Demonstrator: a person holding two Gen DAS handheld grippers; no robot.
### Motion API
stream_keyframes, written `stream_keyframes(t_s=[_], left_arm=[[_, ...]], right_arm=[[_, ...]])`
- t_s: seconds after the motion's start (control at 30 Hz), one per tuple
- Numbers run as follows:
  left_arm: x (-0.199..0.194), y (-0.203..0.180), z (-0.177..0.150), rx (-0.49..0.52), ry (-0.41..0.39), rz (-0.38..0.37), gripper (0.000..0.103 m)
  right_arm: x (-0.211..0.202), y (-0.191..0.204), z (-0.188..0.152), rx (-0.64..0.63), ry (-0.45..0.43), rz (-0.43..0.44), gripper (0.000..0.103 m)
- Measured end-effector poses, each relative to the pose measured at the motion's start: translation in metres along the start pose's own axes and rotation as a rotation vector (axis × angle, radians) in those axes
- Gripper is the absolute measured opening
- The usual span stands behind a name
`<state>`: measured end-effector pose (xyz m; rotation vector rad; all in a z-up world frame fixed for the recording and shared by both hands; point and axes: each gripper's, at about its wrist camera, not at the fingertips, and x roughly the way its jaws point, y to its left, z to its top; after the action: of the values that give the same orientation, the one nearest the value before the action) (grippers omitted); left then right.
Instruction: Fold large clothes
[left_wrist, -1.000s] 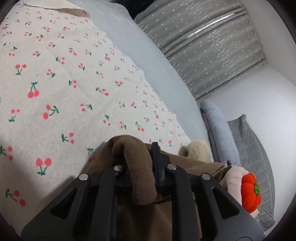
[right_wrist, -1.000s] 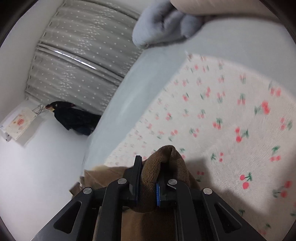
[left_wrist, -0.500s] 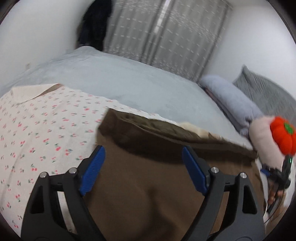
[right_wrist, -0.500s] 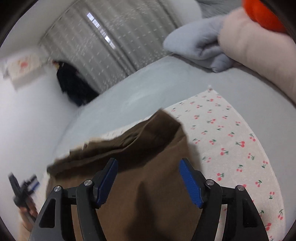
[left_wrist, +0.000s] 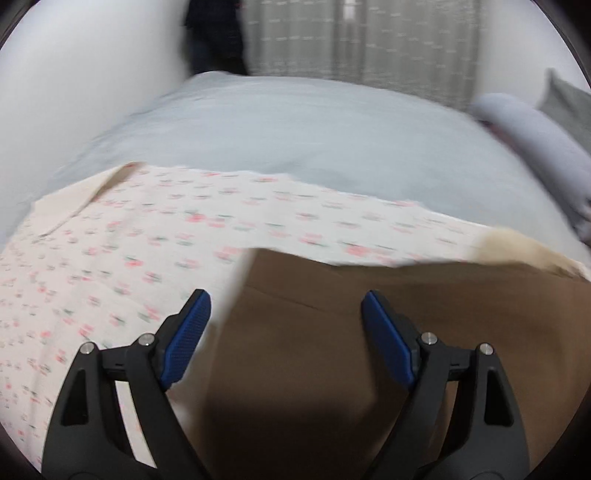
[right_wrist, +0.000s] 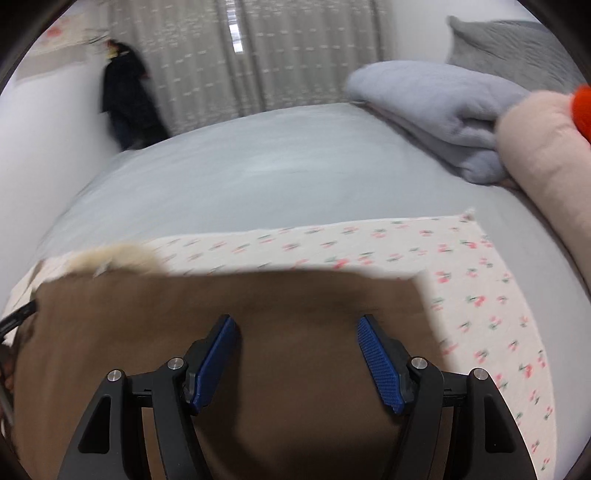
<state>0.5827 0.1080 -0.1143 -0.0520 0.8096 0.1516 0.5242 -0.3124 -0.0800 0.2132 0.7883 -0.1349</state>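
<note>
A brown garment (left_wrist: 332, 332) lies flat on a cherry-print cloth (left_wrist: 147, 229) on the bed; a cream fleece edge (left_wrist: 517, 247) shows at its far side. In the right wrist view the brown garment (right_wrist: 277, 332) has a straight far edge and a corner at right, with the cream fleece edge (right_wrist: 114, 258) at left. My left gripper (left_wrist: 284, 314) is open and empty above the garment's left edge. My right gripper (right_wrist: 295, 339) is open and empty above the garment.
The pale grey bed cover (right_wrist: 258, 177) stretches beyond the cherry cloth (right_wrist: 480, 295). A folded lilac blanket (right_wrist: 443, 118), a pink plush (right_wrist: 546, 147) and a grey pillow (right_wrist: 517, 48) lie at right. Curtains (left_wrist: 369, 37) and a dark hanging coat (right_wrist: 125, 99) stand behind.
Both grippers were shut on folds of the brown garment a second ago. They opened, let it drop flat, and have drawn back and levelled out.
</note>
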Motion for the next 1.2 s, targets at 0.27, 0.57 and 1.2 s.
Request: stream_keyframes(t_s=[0.27,0.57,1.2], left_arm=[[0.007,0.036,0.002,-0.112,0.045,0.074,0.085],[-0.118,0.031,-0.044,0.054,0.068,-0.124,0.085],[-0.206,0.106,-0.220,-0.463,0.299,-0.586,0.094]], right_arm=[[0.019,-0.084,-0.003,0.306,0.071,-0.038,0.064],[-0.097,-0.094,-0.042,0.183,0.068,0.064,0.076],[-0.208,-0.104,-0.220,0.469,0.203,0.306,0.083]])
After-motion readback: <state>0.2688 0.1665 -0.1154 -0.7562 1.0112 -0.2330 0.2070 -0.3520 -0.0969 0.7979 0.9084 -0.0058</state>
